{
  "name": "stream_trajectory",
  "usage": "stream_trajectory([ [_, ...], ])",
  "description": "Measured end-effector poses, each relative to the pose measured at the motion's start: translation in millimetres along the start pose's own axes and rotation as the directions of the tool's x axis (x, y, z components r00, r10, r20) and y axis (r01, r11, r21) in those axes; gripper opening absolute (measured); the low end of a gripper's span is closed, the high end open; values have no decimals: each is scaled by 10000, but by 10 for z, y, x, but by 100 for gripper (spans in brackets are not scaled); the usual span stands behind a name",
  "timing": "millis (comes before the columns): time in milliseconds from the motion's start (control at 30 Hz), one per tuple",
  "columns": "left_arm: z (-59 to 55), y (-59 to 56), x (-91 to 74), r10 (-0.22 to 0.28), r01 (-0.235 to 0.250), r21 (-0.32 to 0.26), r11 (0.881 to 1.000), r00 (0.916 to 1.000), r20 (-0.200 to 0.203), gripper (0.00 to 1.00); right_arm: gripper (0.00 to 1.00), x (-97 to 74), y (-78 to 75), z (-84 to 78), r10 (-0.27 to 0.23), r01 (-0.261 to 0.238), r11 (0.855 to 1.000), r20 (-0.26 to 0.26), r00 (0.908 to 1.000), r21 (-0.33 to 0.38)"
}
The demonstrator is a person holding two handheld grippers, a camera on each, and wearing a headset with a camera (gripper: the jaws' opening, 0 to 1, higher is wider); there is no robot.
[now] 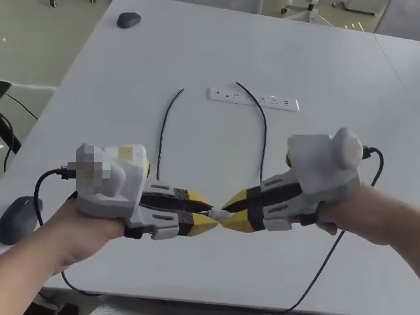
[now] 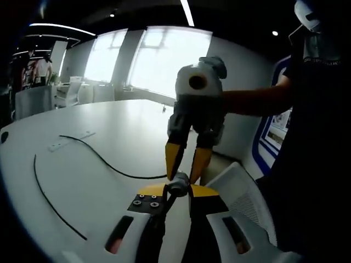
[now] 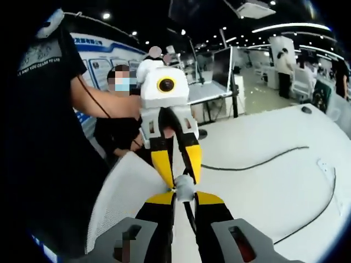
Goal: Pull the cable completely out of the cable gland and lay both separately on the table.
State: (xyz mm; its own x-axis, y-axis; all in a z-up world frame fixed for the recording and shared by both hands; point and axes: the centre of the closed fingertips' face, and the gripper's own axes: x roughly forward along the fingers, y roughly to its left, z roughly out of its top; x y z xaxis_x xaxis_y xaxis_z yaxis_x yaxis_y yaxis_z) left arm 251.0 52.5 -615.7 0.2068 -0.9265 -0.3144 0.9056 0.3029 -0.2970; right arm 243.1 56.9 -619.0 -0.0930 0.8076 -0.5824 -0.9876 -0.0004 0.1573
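I hold the left gripper (image 1: 211, 216) and the right gripper (image 1: 225, 213) tip to tip above the near part of the white table (image 1: 197, 52). The cable gland (image 1: 218, 214), a small pale grey piece, sits between the two sets of yellow fingertips. The jaws of the left gripper are drawn narrow and clamp one end of the gland. The jaws of the right gripper are likewise narrow and pinch its other end. In the right gripper view, a thin black line runs down from the gland between my own jaws; I cannot tell whether this is a cable seated in the gland. One black cable (image 1: 161, 134) lies on the table beyond the left gripper, and its near end passes behind that gripper. A second black cable (image 1: 264, 131) lies beyond the right gripper, and its near end is hidden in the same way. A white power strip (image 1: 253, 99) lies between the far ends of the two cables. A dark mouse (image 1: 128, 20) rests at the far edge of the table.
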Motion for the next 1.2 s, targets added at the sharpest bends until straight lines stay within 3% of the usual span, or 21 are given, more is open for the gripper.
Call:
stream_trajectory([
  [67, -25, 2, 18, -20, 20, -63, 10000, 10000, -70, 15, 8, 18, 8, -39, -470, 453, 9977, -344, 9983, -495],
  [167, -59, -1, 34, -90, 87, -165, 9998, 9998, -156, 15, 8, 40, 13, -66, -1221, 1090, 9772, -626, 9905, -1820],
  [233, -66, 16, 37, -92, 88, -383, 9992, 9999, -114, 15, 8, 45, -6, -74, -1818, 1607, 9579, -692, 9809, -2379],
  [267, -60, 28, 36, -73, 70, -573, 9983, 10000, -41, 15, 8, 40, -22, -63, -2242, 1947, 9346, -681, 9722, -2977],
  [300, -48, 40, 33, -44, 48, -647, 9979, 10000, 55, 15, 8, 37, -26, -49, -2522, 2201, 9205, -607, 9658, -3227],
  [367, -58, 19, 34, -160, 163, -709, 9974, 9999, 45, 15, 8, 56, 23, -76, -2587, 2234, 9199, -706, 9634, -3223],
  [400, -62, 12, 36, -163, 165, -667, 9976, 9999, 45, 15, 8, 57, 13, -87, -2762, 2353, 9073, -719, 9584, -3486],
  [567, -122, -27, 55, -252, 242, -555, 9982, 9995, -179, 15, 8, 78, 35, -130, -2755, 2299, 9061, -829, 9577, -3551],
  [733, -101, -26, 55, -267, 261, -575, 9980, 9996, -96, 15, 8, 59, 27, -114, -2895, 2472, 9046, -748, 9543, -3474],
  [767, -87, -30, 56, -284, 281, -578, 9979, 9996, -43, 15, 8, 46, 9, -121, -3033, 2609, 9054, -804, 9495, -3349],
  [967, -39, -8, 71, -222, 227, -487, 9986, 9997, 103, 15, 10, -33, -21, -62, -3286, 3107, 9207, -394, 9437, -2363],
  [1067, -12, 0, 68, -175, 187, -507, 9985, 9996, 239, 15, 16, -130, -36, -72, -3622, 3539, 9231, -304, 9316, -1506],
  [1167, 1, 7, 55, -109, 125, -531, 9985, 9995, 312, 16, 18, -188, -47, -114, -3894, 3824, 9150, -331, 9205, -1288],
  [1200, 6, 6, 52, -98, 118, -571, 9983, 9994, 338, 16, 17, -214, -71, -165, -4154, 4064, 9040, -472, 9084, -1329],
])
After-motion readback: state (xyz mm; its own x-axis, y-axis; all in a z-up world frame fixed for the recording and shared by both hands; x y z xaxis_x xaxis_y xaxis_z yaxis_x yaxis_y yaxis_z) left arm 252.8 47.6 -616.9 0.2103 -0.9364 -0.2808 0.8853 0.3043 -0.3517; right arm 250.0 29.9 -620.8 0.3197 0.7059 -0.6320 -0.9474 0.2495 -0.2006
